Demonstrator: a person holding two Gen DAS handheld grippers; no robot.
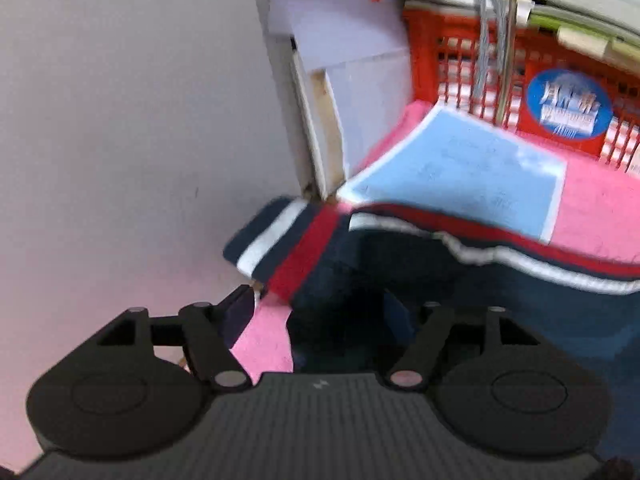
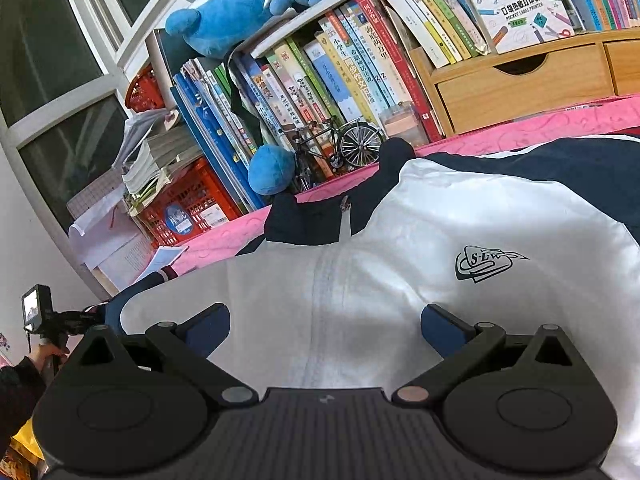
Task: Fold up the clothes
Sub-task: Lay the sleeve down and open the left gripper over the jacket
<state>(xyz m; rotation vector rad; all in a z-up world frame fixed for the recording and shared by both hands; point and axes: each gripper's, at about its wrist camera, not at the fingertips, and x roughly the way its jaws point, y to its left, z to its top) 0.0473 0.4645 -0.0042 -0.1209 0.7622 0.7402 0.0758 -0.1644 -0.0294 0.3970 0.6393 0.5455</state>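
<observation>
A jacket, white on the front [image 2: 360, 264] with navy sleeves and a black logo [image 2: 486, 262], lies spread on the pink cloth [image 2: 224, 240]. In the left wrist view its navy sleeve [image 1: 460, 280] ends in a cuff [image 1: 280, 240] striped red, white and navy, close to the wall. My left gripper [image 1: 320, 312] sits low over that sleeve with its jaws apart; navy cloth lies between them, not pinched, and the right finger is lost against the dark fabric. My right gripper [image 2: 326, 328] hovers open over the white front, blue pads [image 2: 208, 328] wide apart, nothing between them.
A red crate [image 1: 460, 60] and a light blue sheet [image 1: 472, 168] sit behind the sleeve, with a white wall [image 1: 120, 120] to the left. Behind the jacket stand books [image 2: 320, 80], a model bicycle [image 2: 340, 148], a blue plush [image 2: 240, 20] and wooden drawers [image 2: 520, 84]. A hand [image 2: 44, 354] shows at left.
</observation>
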